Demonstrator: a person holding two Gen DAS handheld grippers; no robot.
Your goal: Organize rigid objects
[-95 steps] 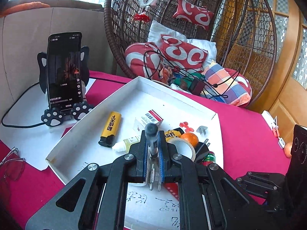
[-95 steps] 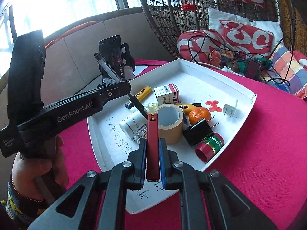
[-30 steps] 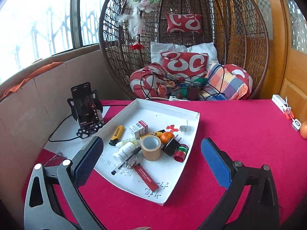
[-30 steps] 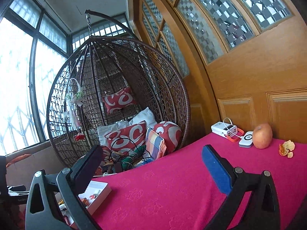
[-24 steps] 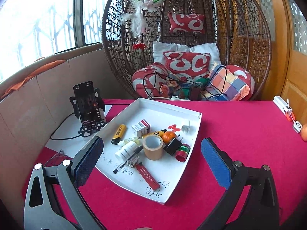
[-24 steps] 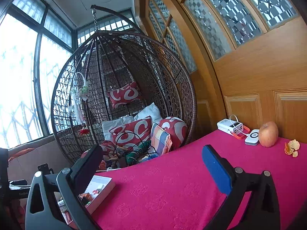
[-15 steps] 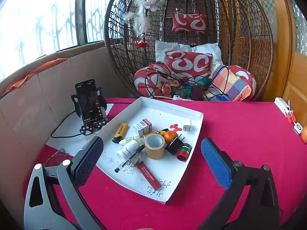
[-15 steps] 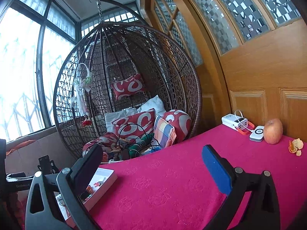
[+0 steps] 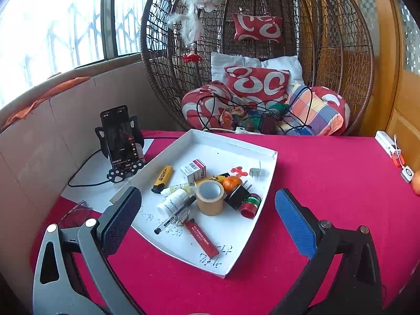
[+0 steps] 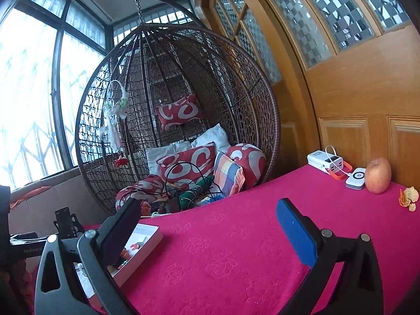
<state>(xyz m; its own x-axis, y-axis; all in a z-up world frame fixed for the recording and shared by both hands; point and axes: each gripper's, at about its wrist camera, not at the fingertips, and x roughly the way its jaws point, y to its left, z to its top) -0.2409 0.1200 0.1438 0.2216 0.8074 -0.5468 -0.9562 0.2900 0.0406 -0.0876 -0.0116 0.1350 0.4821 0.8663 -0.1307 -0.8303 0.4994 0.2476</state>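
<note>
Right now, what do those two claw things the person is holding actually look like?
Each is a black two-finger gripper on hinged black arms with silver bolts. On the left gripper and the right gripper, one finger pad is bright blue and the other looks dark and textured. No cables or sleeves show.

Both grippers hang above the table with jaws spread wide and nothing between them, the left gripper tipped downward, the right gripper nearly level.
</note>
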